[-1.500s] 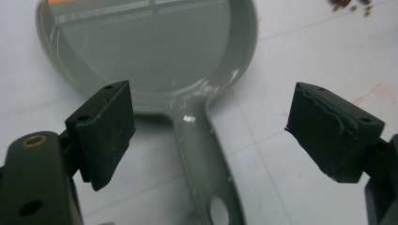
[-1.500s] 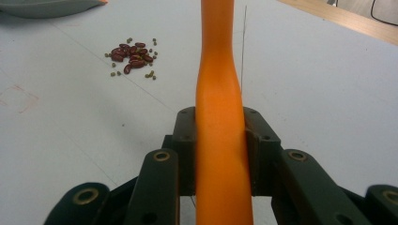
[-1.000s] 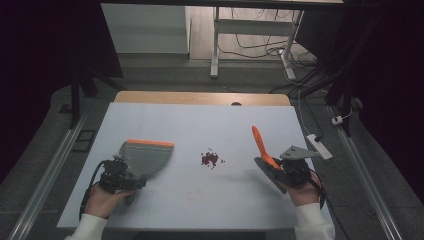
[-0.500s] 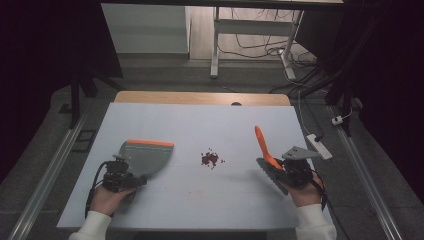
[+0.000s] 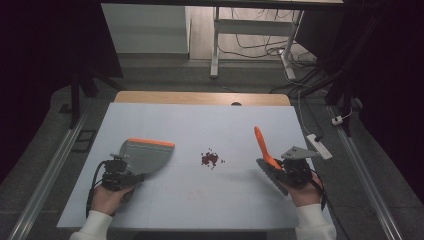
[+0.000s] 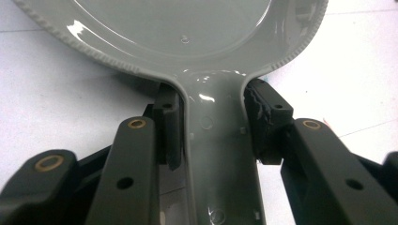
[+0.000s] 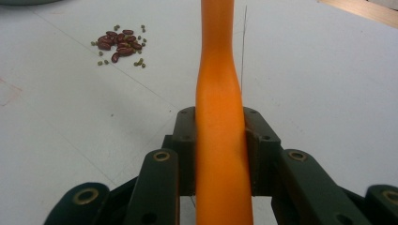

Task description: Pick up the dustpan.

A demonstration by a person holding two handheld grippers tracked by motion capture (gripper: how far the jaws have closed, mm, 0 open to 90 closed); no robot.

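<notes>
Gripping the grey dustpan (image 5: 145, 156) by its short handle, the left gripper (image 5: 121, 175) sits at the near left of the counter (image 5: 200, 120), low over the white surface. Its fingers (image 6: 166, 126) have just been closing, and in the left gripper view they now press on both sides of the handle (image 6: 213, 140), one pad on each flank, with the wide glossy tray of the dustpan spreading out beyond them. From the high view the dustpan lies flat on the counter, its orange lip (image 5: 151, 142) turned toward the far side and slightly right.

At the near right, the right gripper (image 5: 285, 172) is clenched on the orange handle (image 5: 262, 147) of a brush (image 5: 270, 167). That handle slants up and away toward the far left, while the dark bristle head (image 5: 272, 177) lies low beside the gripper, close to the counter. In the right gripper view the orange handle (image 7: 219, 122) runs straight up between the two fingers (image 7: 185, 145), held snugly on both sides.

Between the two tools, about midway across the counter, lies a small heap of red beans (image 5: 210, 159) with a few tiny greenish ones scattered at its edge (image 7: 119, 44). The heap is well apart from both the dustpan and the brush, untouched by either. A person's hand wraps each gripper, with white sleeves showing at the near edge
</notes>
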